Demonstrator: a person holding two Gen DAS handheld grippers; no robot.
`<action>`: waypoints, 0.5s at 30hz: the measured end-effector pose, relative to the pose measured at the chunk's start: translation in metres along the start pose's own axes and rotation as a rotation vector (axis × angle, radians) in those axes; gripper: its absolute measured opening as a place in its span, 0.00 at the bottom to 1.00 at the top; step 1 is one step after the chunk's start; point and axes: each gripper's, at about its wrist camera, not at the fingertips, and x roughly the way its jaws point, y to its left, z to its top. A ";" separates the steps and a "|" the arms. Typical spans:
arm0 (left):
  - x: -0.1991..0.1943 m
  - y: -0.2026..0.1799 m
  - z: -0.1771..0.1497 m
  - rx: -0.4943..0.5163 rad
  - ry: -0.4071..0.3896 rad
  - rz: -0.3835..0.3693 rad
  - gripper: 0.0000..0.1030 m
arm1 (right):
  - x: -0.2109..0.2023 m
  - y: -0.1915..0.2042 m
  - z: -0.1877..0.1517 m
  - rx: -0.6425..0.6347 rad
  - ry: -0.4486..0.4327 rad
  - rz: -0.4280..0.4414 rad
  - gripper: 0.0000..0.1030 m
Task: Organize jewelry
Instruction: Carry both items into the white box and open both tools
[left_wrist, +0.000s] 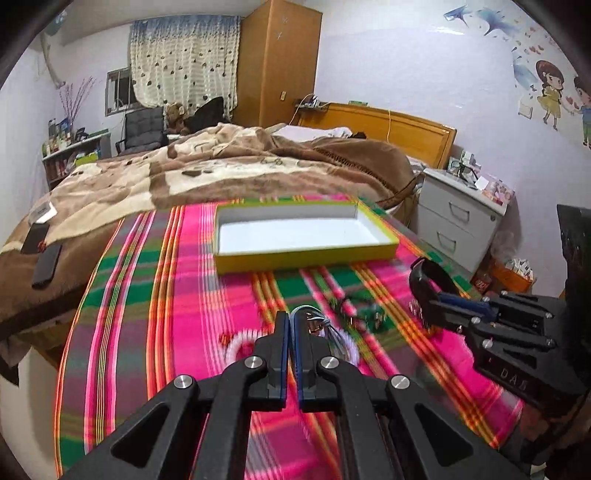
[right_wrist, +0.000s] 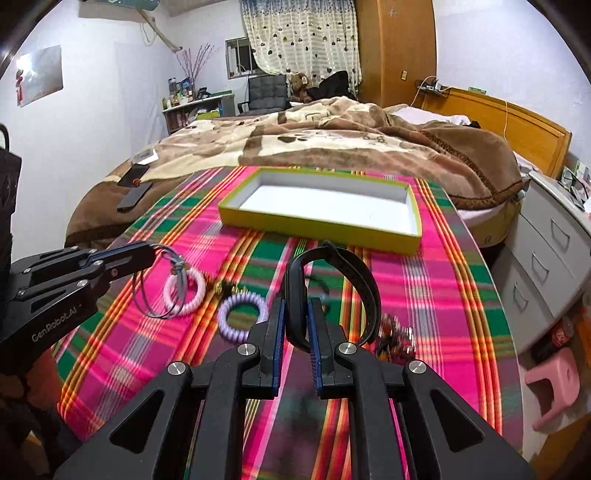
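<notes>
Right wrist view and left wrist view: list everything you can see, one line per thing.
Tray: one, yellow-green rim, white inside, nothing in it, far end of the cloth.
Striped cloth: one, pink, green and orange, covers the table.
Black band: one, looped, held in the right claw.
Thin cord loops: one bundle, grey-blue, hanging from the left claw.
Coil ring: one, pale pink, on the cloth.
Coil ring: one, lilac, on the cloth.
Small trinkets: a blurred heap, right of the band.
Phone: one, dark, on the blanket.
Bed blanket: brown and cream.
Drawer unit: grey-white, right.
Left claw: shut.
Right claw: shut.
</notes>
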 end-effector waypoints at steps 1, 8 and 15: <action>0.004 0.000 0.006 0.005 -0.006 0.005 0.02 | 0.002 -0.001 0.004 0.000 -0.003 0.000 0.12; 0.043 0.007 0.046 0.007 -0.019 0.016 0.02 | 0.026 -0.014 0.032 0.010 -0.009 -0.009 0.12; 0.089 0.017 0.080 0.001 -0.017 0.010 0.02 | 0.064 -0.034 0.062 0.008 0.001 -0.056 0.12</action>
